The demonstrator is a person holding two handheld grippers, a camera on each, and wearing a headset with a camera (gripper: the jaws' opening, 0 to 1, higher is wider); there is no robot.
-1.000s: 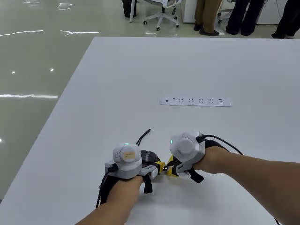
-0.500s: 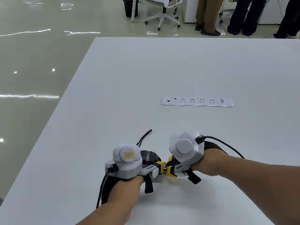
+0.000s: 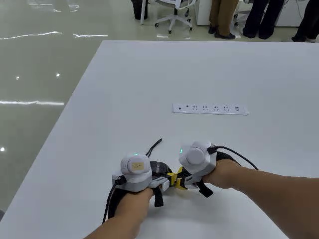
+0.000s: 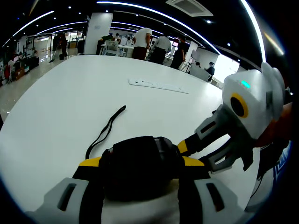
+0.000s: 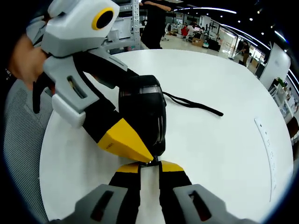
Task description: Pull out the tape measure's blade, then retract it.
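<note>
The tape measure (image 5: 142, 112) is clamped on the table (image 3: 149, 79) by the left tool (image 4: 142, 161), and its blade tip (image 5: 153, 161) is pinched by the right tool (image 5: 150, 168).

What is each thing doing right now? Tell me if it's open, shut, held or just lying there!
left gripper: fingers shut on the tape measure.
right gripper: fingers shut on the blade tip.
tape measure: held, blade barely out.
blade tip: pinched, right at the case's mouth.
strap: lying loose on the table.
power strip: lying flat, nothing plugged in.
</note>
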